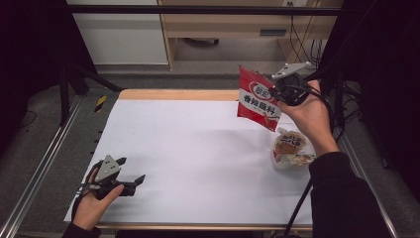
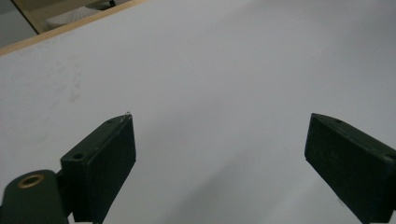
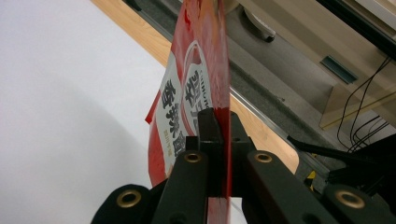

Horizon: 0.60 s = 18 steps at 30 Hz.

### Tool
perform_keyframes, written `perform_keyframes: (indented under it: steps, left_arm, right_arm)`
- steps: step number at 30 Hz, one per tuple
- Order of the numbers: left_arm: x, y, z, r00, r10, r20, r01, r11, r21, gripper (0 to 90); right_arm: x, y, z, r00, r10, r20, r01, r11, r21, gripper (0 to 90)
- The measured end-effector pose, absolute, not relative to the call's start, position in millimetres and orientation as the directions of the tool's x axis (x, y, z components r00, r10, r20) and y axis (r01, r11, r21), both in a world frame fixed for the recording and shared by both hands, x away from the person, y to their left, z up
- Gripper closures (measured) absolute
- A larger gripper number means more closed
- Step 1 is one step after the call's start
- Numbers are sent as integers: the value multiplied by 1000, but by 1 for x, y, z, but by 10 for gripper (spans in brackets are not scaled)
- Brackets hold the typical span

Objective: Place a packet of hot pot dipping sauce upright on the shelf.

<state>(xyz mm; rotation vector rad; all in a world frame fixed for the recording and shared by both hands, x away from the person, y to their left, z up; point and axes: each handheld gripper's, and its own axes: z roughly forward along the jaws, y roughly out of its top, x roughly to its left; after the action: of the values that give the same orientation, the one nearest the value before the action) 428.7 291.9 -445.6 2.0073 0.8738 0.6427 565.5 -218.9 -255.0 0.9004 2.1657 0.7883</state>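
A red snack packet (image 1: pixel 257 99) with white label and dark lettering hangs in the air over the table's far right. My right gripper (image 1: pixel 277 94) is shut on its edge; in the right gripper view the two black jaws pinch the thin red packet (image 3: pixel 196 98) between them, at the right gripper (image 3: pixel 223 126). My left gripper (image 1: pixel 131 173) rests near the table's front left corner, held by a hand, jaws wide apart. In the left gripper view the left gripper (image 2: pixel 219 140) is open over bare white table with nothing between its fingers (image 2: pixel 105 158).
Two more wrapped snacks (image 1: pixel 289 148) lie on the white table (image 1: pixel 198 158) at the right, under my right forearm. A wooden strip (image 1: pixel 178 94) edges the table's far side. Metal rails run along both sides; cabinets and cables stand beyond.
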Motion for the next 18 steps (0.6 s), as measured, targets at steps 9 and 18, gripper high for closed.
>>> perform_keyframes:
  steps: [9,18]
  left_arm:
    - [429,292,-447,623,774,114,349,-405,845,73]
    - [429,292,-446,624,773,118,346,-409,844,72]
  right_arm:
    - [565,-248,-259,-485,813,-321,402,533,744,898]
    - [562,-270,-261,-444,840,-311,422,502,755,898]
